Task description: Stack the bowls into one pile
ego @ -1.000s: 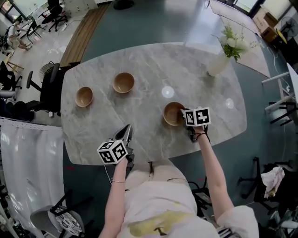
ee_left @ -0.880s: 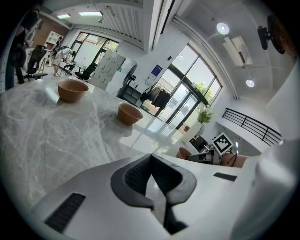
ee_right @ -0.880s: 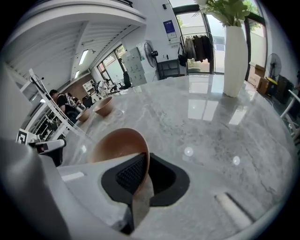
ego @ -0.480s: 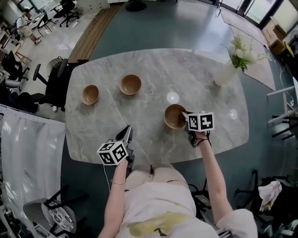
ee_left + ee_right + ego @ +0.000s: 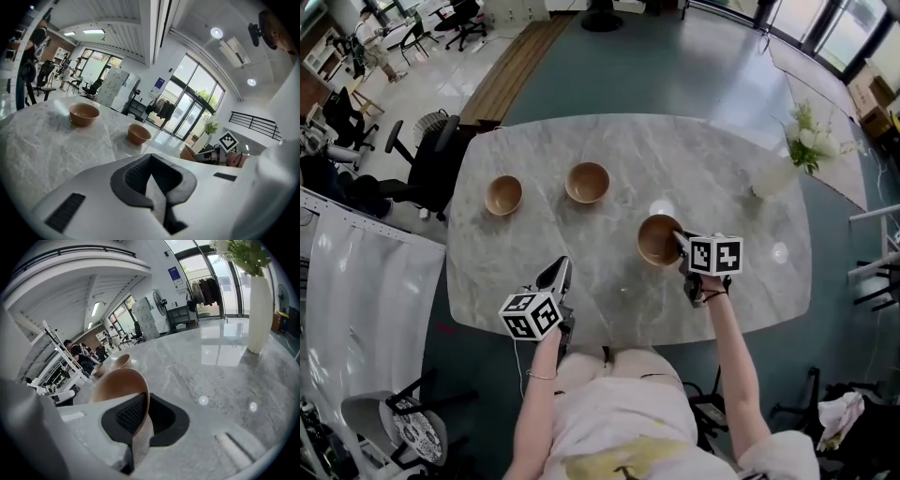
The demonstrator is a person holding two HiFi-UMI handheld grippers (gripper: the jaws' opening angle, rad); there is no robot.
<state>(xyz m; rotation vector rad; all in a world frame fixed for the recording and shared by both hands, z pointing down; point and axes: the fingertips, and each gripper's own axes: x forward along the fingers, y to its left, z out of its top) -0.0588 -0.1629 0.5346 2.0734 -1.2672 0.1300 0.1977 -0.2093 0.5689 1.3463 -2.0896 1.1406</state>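
Three tan bowls are in view on the marble table (image 5: 741, 291). Two of them stand apart at the far left, one (image 5: 503, 195) further left than the other (image 5: 587, 182). My right gripper (image 5: 682, 246) is shut on the near rim of the third bowl (image 5: 657, 239) and holds it tilted just above the table. In the right gripper view, the bowl's rim (image 5: 123, 383) sits between the dark pads (image 5: 132, 414), with the other two bowls (image 5: 120, 361) beyond it. My left gripper (image 5: 557, 275) hovers over the table's near edge, jaws together and empty. Its view shows both standing bowls (image 5: 84, 114) (image 5: 139, 133).
A white vase with green stems (image 5: 780, 167) stands at the table's far right, tall in the right gripper view (image 5: 259, 310). Office chairs (image 5: 422, 169) stand off the table's left end. A person's legs are at the near edge.
The right gripper has lifted the bowl a little and carried it slightly left and away. The left gripper has risen and edged forward. The head camera has shifted.
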